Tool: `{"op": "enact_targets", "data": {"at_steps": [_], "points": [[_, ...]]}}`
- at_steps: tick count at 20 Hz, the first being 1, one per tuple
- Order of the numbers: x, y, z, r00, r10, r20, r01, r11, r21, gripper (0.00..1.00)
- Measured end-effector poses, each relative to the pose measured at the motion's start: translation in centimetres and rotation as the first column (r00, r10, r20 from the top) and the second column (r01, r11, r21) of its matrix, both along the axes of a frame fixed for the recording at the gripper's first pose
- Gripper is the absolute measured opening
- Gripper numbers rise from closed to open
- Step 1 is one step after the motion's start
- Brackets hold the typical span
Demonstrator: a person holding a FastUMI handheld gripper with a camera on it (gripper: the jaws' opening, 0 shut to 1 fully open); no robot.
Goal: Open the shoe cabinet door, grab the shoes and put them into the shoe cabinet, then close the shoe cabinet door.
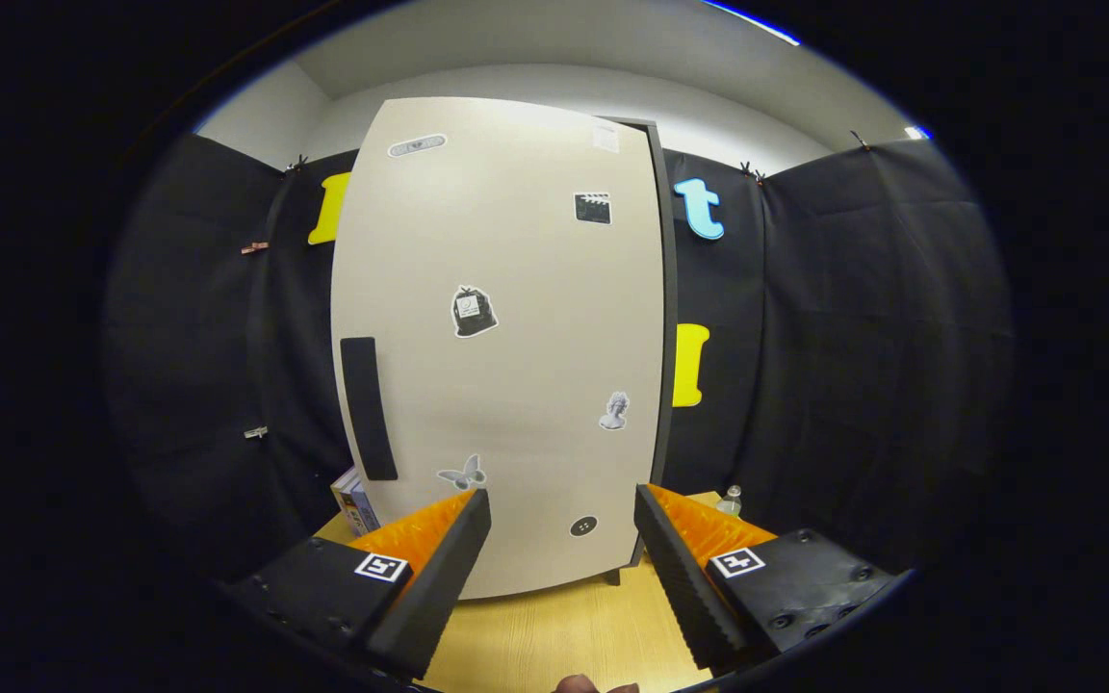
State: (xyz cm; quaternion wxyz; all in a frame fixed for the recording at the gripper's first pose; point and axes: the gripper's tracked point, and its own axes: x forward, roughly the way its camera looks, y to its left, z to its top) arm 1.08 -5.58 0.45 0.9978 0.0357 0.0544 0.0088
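Shoe cabinet [502, 337] stands upright on the desk [564, 635], door [516, 385] shut, facing the gripper [562, 515]. The door looks like a stiff, flat, smooth panel with stickers, probably light on its hinges, but with no grip on the bare face. Best hold looks like the dark vertical handle strip [368, 408] near the cabinet's left edge. Jaws are open and empty, just short of the cabinet's lower front. A small box [354, 500] sits by the cabinet's lower-left corner, a bottle [730, 500] to its right.
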Motion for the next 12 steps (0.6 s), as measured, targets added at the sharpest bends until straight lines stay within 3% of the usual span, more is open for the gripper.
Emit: {"op": "enact_targets", "data": {"at_steps": [12], "points": [[-0.57,-0.72,-0.2,1.0,-0.008,-0.008,0.008,1.0,0.01,0.98]]}}
